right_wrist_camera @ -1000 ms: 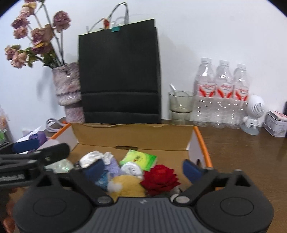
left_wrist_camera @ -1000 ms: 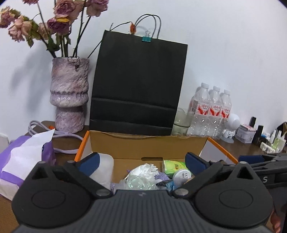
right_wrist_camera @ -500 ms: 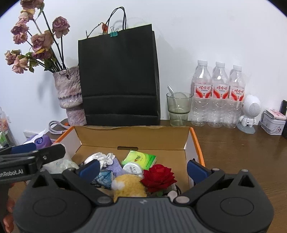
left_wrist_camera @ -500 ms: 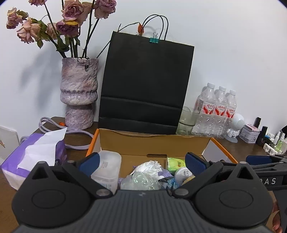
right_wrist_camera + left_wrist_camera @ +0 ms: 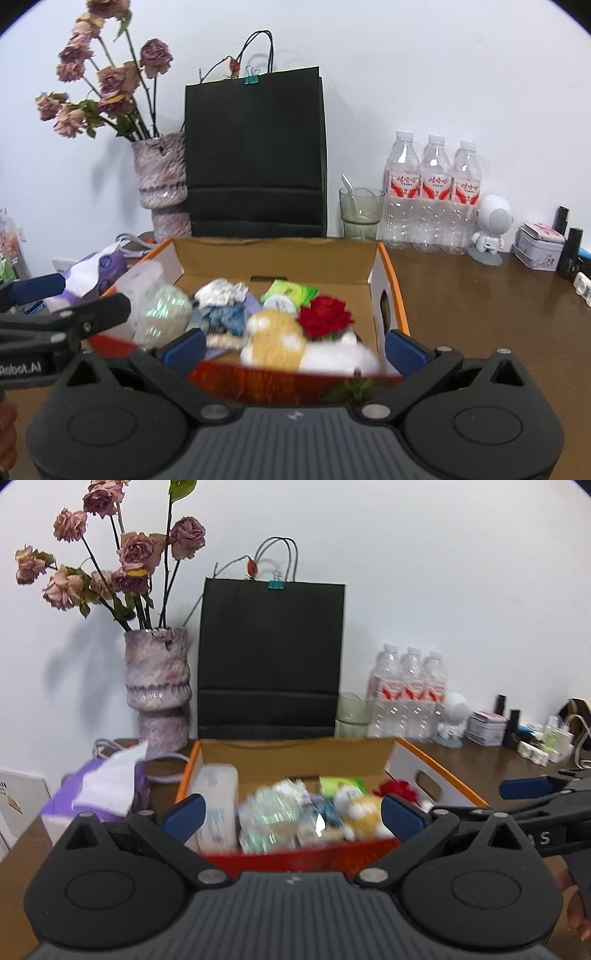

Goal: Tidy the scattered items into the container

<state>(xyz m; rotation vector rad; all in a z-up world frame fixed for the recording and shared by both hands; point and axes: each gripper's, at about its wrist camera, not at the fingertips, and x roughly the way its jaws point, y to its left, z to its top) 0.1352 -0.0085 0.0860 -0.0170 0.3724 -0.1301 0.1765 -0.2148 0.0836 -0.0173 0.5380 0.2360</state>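
Both grippers, left gripper (image 5: pixel 291 814) and right gripper (image 5: pixel 293 347), hang spread wide and empty just short of the cardboard box (image 5: pixel 395 295) on the desk (image 5: pixel 480 314). Plush toy (image 5: pixel 273 336), red rose (image 5: pixel 325 317), wrappers all sit inside, so tidying looks basically done.

Left wrist view: looks level and forward over near red wall of cardboard box (image 5: pixel 295 755), from just in front of box, offset toward its left end; own jaws frame lower edge.

Right wrist view: same heading, also just in front of box (image 5: pixel 280 258), offset toward its right end, slightly nearer; box contents larger.

Shared: box and its contents, black paper bag (image 5: pixel 271 661) (image 5: pixel 255 155) behind box, vase (image 5: pixel 158 686) (image 5: pixel 162 188) left of bag, water bottles (image 5: pixel 408 694) (image 5: pixel 432 192) right of bag. Each view catches other gripper at its side edge.
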